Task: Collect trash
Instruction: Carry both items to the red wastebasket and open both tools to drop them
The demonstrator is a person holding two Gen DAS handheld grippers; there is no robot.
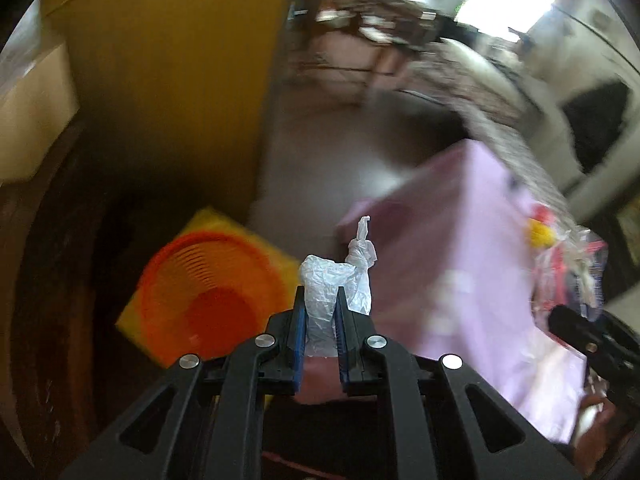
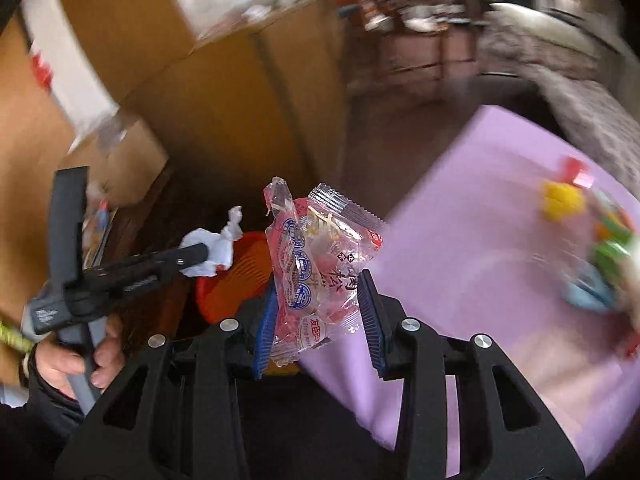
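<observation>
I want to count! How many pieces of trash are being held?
2: a white crumpled tissue in the left hand-held gripper, and a clear snack wrapper in the right hand-held gripper. More may be hidden.
</observation>
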